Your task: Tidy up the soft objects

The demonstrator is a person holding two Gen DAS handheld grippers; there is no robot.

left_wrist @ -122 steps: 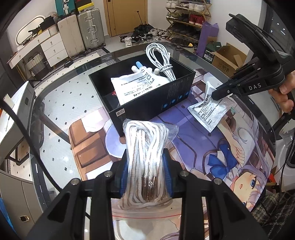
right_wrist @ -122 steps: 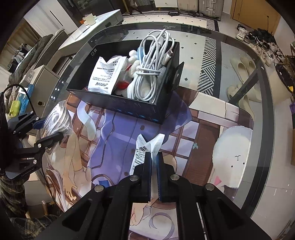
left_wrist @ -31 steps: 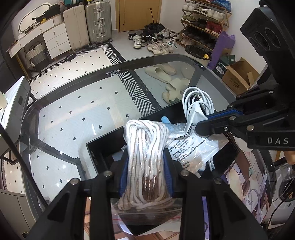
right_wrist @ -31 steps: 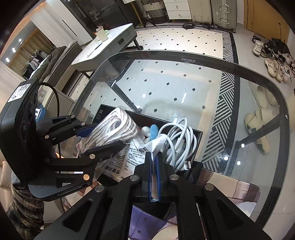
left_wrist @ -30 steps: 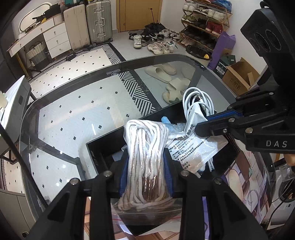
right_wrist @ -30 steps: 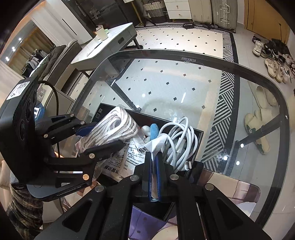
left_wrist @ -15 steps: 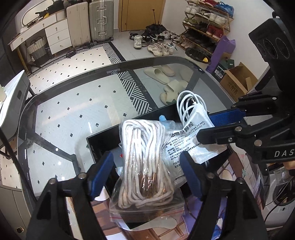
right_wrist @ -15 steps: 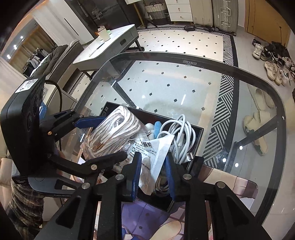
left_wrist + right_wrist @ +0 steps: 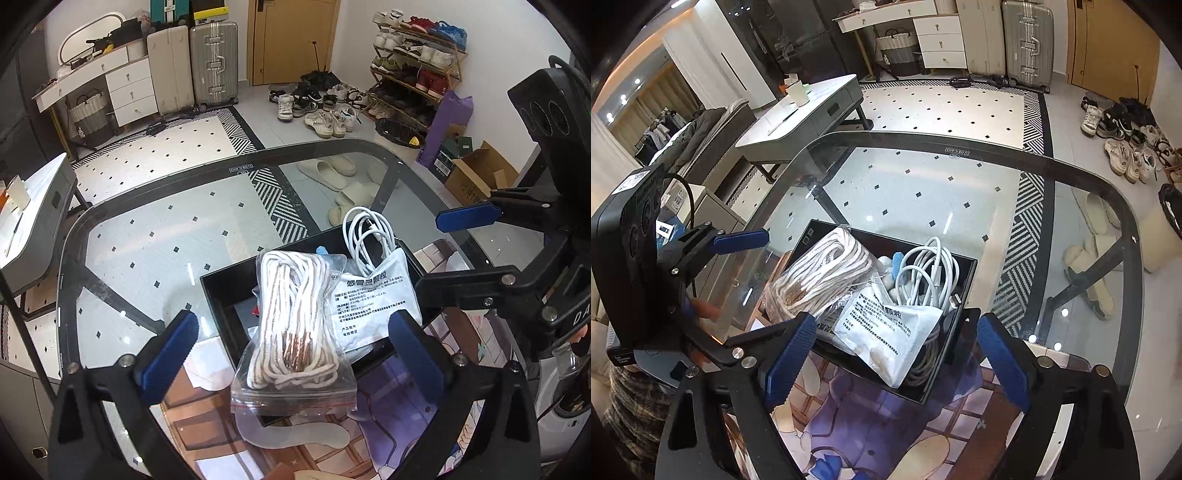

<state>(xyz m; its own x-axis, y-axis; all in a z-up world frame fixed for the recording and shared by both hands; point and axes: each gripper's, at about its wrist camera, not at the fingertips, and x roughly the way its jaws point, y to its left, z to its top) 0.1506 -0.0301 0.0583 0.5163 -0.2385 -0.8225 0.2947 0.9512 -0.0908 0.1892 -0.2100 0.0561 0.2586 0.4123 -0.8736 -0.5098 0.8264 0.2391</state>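
Note:
A black box stands on the glass table. A clear bag of white rope lies over its near edge. A white printed pouch rests in the box beside a coiled white cable. My left gripper is open and empty, its fingers either side of the rope bag. My right gripper is open and empty just behind the pouch. Each gripper shows in the other's view, the right gripper and the left gripper.
A printed anime mat covers the near part of the glass table. A grey side table stands beyond it. Slippers and shoes lie on the floor; suitcases stand by the wall.
Both grippers have opened wide and drawn back. The rope bag and the white pouch have been let go and now rest in the black box.

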